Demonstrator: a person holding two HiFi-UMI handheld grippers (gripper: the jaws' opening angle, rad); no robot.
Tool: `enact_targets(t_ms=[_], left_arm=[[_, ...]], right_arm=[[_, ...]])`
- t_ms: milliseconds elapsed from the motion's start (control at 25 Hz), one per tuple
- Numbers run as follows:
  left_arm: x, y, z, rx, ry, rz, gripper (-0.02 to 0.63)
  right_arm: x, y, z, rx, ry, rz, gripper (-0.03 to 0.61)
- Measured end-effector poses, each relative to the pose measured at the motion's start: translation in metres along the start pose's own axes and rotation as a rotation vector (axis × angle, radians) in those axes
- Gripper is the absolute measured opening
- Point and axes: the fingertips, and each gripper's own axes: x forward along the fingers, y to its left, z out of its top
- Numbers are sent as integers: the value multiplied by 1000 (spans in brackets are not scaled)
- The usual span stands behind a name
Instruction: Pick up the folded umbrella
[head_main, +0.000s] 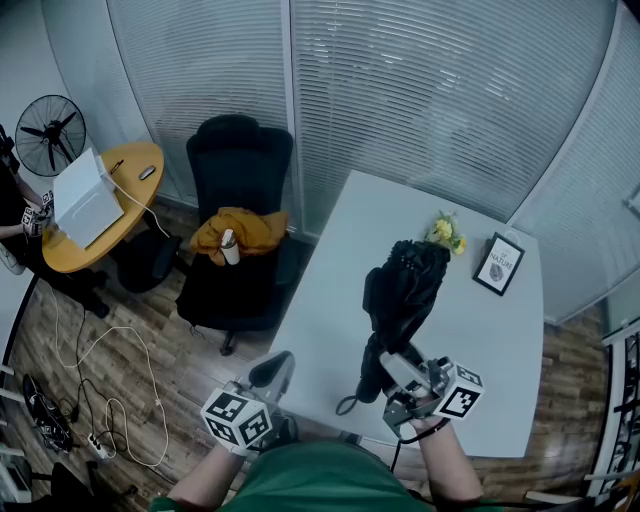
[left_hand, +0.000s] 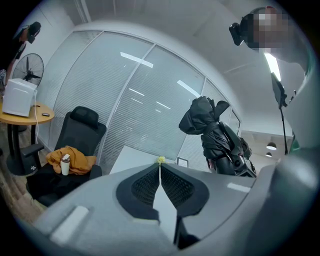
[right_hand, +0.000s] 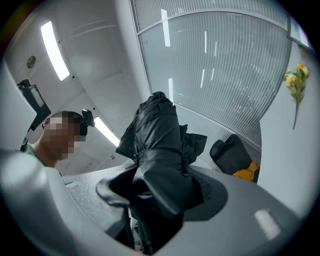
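Note:
My right gripper (head_main: 393, 368) is shut on the lower part of the black folded umbrella (head_main: 401, 292), which it holds upright and clear above the white table (head_main: 340, 260). In the right gripper view the umbrella (right_hand: 159, 150) fills the space between the jaws, and its crumpled fabric rises past the right gripper (right_hand: 159, 196). A wrist strap loop hangs below the handle. My left gripper (head_main: 272, 372) sits low at the table's near edge with nothing in it. In the left gripper view the left gripper (left_hand: 160, 169) is shut, its pads meeting at the tips. To the right there the umbrella (left_hand: 211, 131) stands raised.
On the table's far side lie yellow flowers (head_main: 446, 232) and a framed picture (head_main: 498, 264). A black office chair (head_main: 238, 215) with an orange cloth (head_main: 240, 230) and a white bottle stands left of the table. Further left are a round yellow table (head_main: 125, 195), a fan (head_main: 50, 133) and floor cables.

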Motion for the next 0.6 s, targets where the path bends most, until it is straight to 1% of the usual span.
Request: enact_targets(t_ms=[600], left_arm=[[5,-2,0,1,9,-3,15]], right_arm=[[-1,-3,5,3,3,6,275]])
